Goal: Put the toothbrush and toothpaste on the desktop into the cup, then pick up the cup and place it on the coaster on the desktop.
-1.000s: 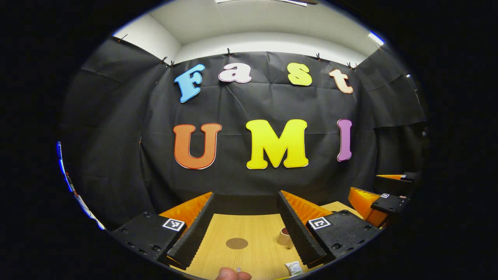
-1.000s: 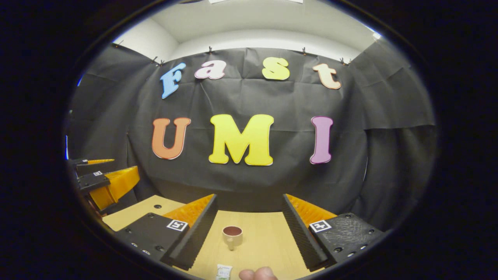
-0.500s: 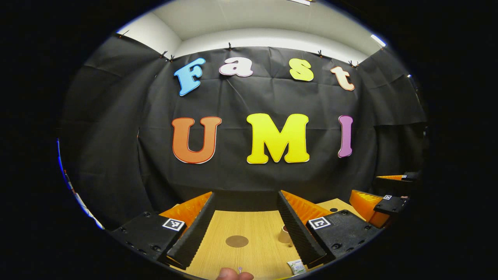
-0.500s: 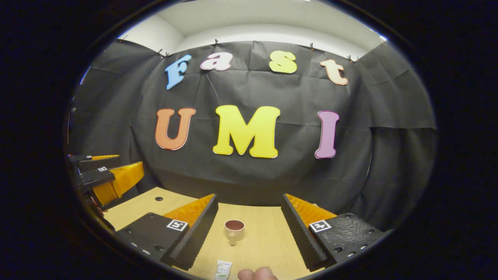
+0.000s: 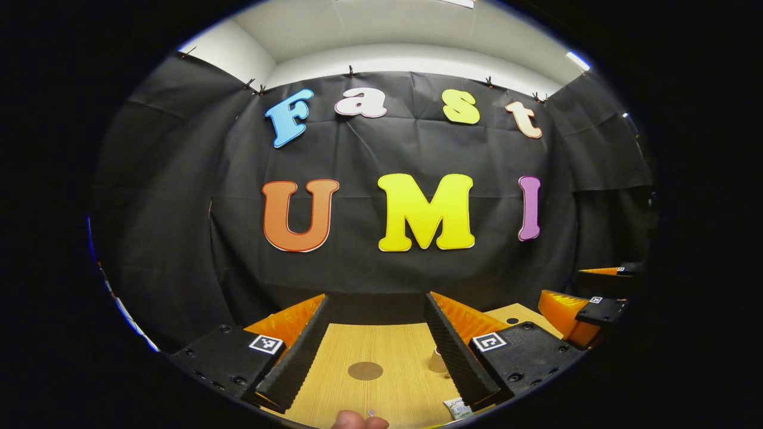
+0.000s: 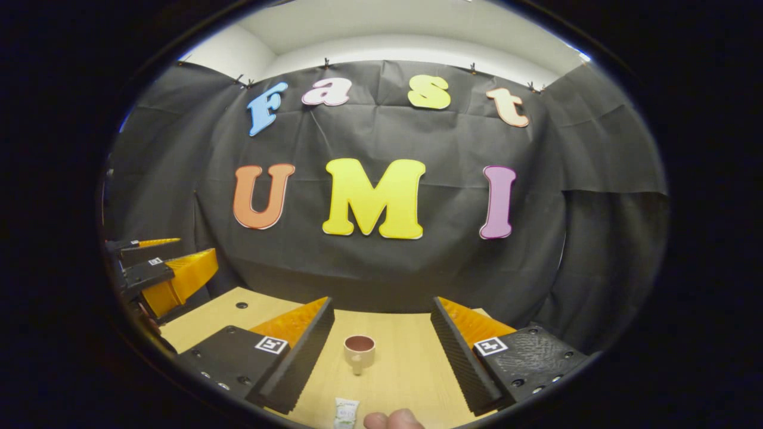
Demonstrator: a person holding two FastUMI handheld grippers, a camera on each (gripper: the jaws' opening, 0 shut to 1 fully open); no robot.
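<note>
Both hand-held grippers hang spread above the bench, nothing picked up yet.

The cup (image 6: 359, 351) stands upright on the bench (image 6: 405, 369), nothing visible in it; the toothpaste (image 6: 345, 412) lies just in front of it, towards the camera, and the toothbrush can't be made out. In the left gripper view the coaster (image 5: 365, 370) lies bare, left of the cup. Since a second ago the views have barely shifted, so the approach has hardly begun. Left hand-held gripper (image 5: 377, 336) and right hand-held gripper (image 6: 381, 342) are both released, grasping nothing.
</note>
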